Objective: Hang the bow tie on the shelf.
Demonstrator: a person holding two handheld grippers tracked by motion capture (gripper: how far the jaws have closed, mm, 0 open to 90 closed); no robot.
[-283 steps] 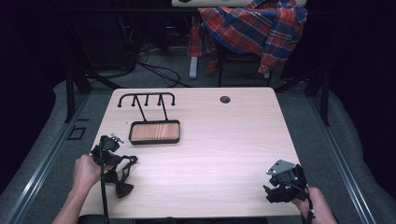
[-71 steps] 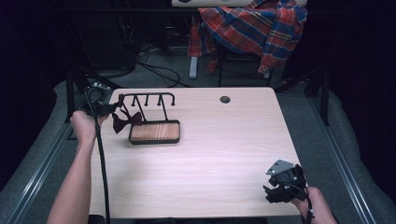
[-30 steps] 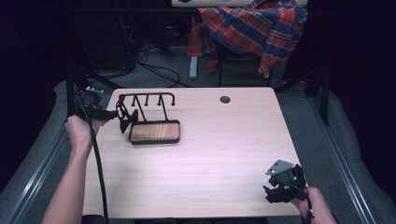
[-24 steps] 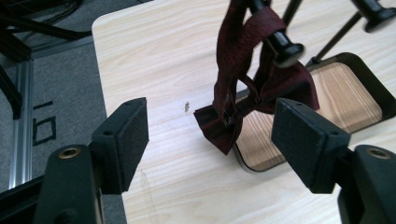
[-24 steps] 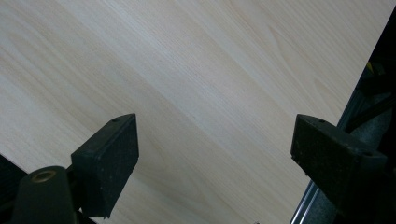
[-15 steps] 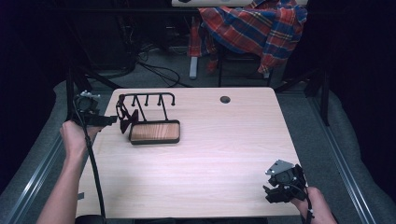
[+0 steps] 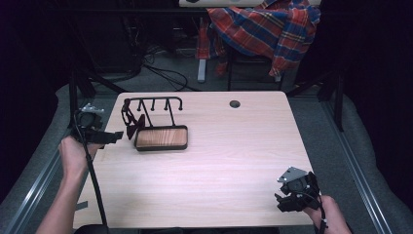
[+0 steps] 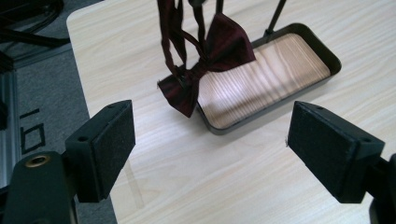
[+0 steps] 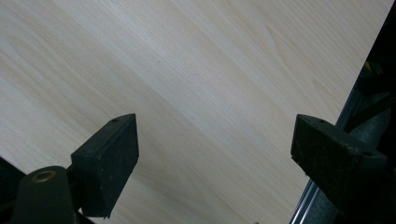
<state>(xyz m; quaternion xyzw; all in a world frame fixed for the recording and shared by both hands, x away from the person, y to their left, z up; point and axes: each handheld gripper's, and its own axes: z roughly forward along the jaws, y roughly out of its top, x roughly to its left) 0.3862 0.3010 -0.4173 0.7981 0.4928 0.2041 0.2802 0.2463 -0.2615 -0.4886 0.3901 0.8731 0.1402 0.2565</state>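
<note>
A dark red bow tie (image 8: 205,65) hangs by its strap from the left end of a black hook rack (image 7: 153,103); in the high view the bow tie (image 7: 130,123) dangles beside the rack's wooden tray base (image 7: 161,137). My left gripper (image 7: 113,136) is open at the table's left edge, a short way from the bow tie, with nothing between its pads (image 8: 107,144). My right gripper (image 7: 288,201) rests near the front right corner, jaws wide open over bare wood (image 9: 201,84).
The tray base (image 8: 275,74) has a black rim and wood-grain floor. A round cable hole (image 7: 234,104) sits at the table's back. A plaid shirt (image 7: 265,29) drapes over a chair behind the table. Metal rails (image 7: 34,185) run along both sides.
The left gripper carried the bow tie from the front left up to the rack, let go of it there and has drawn back toward the left edge. The right gripper has not moved.
</note>
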